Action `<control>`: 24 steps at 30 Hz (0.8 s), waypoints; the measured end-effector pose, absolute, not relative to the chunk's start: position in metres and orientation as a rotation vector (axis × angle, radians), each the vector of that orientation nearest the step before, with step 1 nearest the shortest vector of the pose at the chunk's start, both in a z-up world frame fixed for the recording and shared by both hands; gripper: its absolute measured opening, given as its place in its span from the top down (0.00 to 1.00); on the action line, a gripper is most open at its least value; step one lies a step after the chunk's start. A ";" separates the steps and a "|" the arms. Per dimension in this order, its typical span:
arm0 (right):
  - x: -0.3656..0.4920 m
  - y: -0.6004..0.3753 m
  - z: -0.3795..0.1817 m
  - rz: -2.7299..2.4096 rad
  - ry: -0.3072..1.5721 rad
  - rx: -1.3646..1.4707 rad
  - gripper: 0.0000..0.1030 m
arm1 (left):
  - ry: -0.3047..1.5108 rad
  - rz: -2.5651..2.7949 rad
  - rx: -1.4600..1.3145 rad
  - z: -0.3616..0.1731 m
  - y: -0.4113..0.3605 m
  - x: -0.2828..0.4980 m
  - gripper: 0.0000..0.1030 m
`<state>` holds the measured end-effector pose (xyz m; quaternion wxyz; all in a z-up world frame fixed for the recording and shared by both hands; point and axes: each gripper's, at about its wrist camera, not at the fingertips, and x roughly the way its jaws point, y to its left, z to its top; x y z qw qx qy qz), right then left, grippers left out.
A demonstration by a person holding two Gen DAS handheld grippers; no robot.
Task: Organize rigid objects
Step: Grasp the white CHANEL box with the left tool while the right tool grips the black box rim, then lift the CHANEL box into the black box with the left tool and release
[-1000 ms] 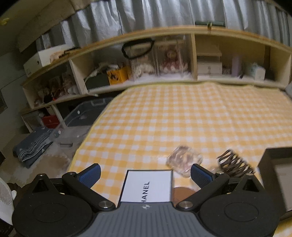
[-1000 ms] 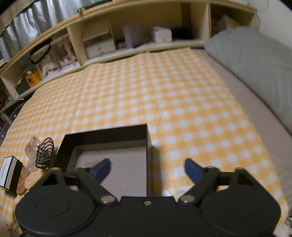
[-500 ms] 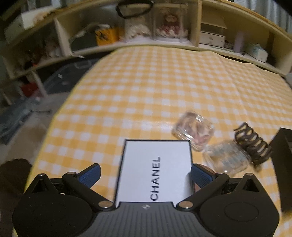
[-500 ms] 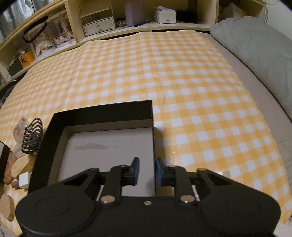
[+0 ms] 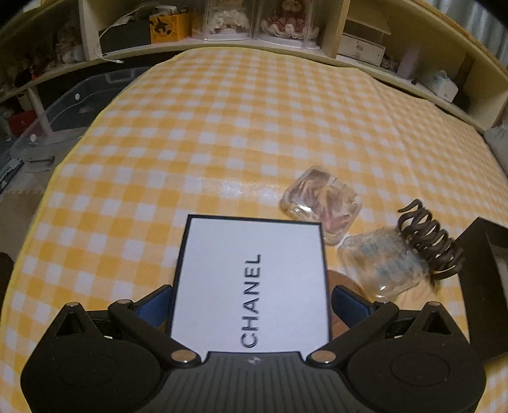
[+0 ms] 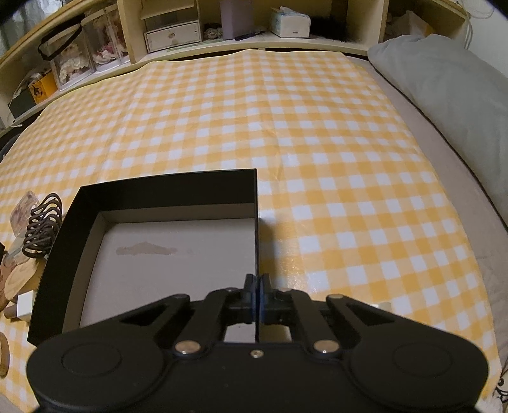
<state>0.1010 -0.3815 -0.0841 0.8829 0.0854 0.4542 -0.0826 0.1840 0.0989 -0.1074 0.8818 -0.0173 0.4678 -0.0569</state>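
right wrist alone shows right gripper (image 6: 256, 294) pinching black box (image 6: 255, 222).

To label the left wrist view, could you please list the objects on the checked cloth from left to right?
White Chanel box → pinkish clear case → bluish clear case → brown hair claw → black open box.

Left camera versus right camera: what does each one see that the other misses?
Only the left view shows the white Chanel box between the open left fingers. Only the right view shows the tray's bare inside, the right fingers pinched on its wall, and a grey pillow. Both show the checked cloth, the brown hair claw, a clear case and the shelves.
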 end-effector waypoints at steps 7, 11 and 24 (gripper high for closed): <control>0.097 -0.382 -0.081 -0.166 0.956 0.211 0.96 | 1.039 -0.006 -0.123 -0.102 0.098 0.185 0.07; 0.091 -0.388 -0.080 -0.156 0.975 0.258 0.94 | 1.030 0.014 -0.258 -0.093 0.102 0.178 0.07; 0.083 -0.387 -0.075 -0.133 0.951 0.302 0.95 | 0.924 -0.249 -0.491 -0.044 0.027 0.134 0.07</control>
